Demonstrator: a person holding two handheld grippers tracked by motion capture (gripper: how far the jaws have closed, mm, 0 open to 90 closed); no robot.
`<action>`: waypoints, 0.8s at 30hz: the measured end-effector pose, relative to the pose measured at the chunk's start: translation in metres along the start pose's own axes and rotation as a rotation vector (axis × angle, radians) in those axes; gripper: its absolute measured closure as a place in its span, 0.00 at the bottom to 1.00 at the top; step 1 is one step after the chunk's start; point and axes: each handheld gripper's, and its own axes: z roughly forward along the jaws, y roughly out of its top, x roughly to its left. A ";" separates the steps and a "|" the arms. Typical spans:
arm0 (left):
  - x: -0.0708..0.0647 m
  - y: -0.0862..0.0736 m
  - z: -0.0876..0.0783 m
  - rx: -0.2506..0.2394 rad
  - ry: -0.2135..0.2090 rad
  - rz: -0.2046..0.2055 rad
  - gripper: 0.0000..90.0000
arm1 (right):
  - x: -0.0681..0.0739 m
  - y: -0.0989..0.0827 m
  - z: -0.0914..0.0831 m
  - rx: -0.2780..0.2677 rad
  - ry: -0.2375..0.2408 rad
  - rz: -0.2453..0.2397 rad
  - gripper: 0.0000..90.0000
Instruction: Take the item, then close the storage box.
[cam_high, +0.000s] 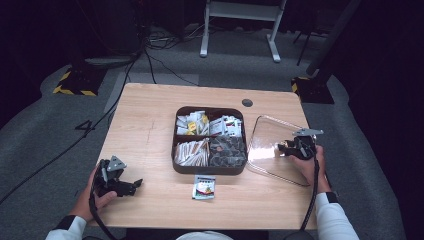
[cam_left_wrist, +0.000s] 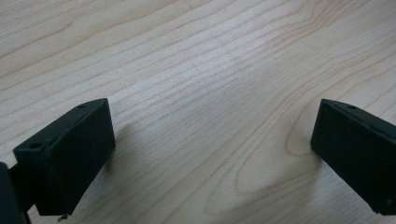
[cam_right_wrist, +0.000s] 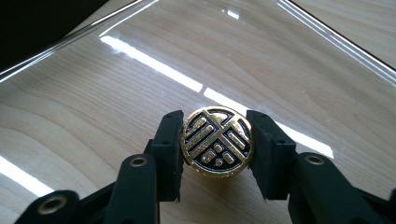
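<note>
clear lid (cam_high: 272, 150), round gold-black knob (cam_right_wrist: 217, 142), gripped

Looks like a lab or studio: dark curtains (cam_high: 45, 45), grey carpet (cam_high: 225, 70), loose cables (cam_high: 160, 55), hazard-striped stand bases (cam_high: 75, 82), 1 lit wooden table (cam_high: 150, 130).
</note>
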 end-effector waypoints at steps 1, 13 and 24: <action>0.000 0.000 0.000 0.001 0.000 0.005 0.00 | 0.000 0.000 0.000 -0.001 0.003 0.001 0.66; 0.000 0.000 0.000 0.000 -0.001 0.002 0.00 | -0.001 0.009 -0.016 -0.033 -0.007 -0.015 0.66; 0.000 0.000 0.000 0.000 0.001 -0.001 0.00 | -0.002 0.022 -0.031 -0.069 -0.020 -0.023 0.66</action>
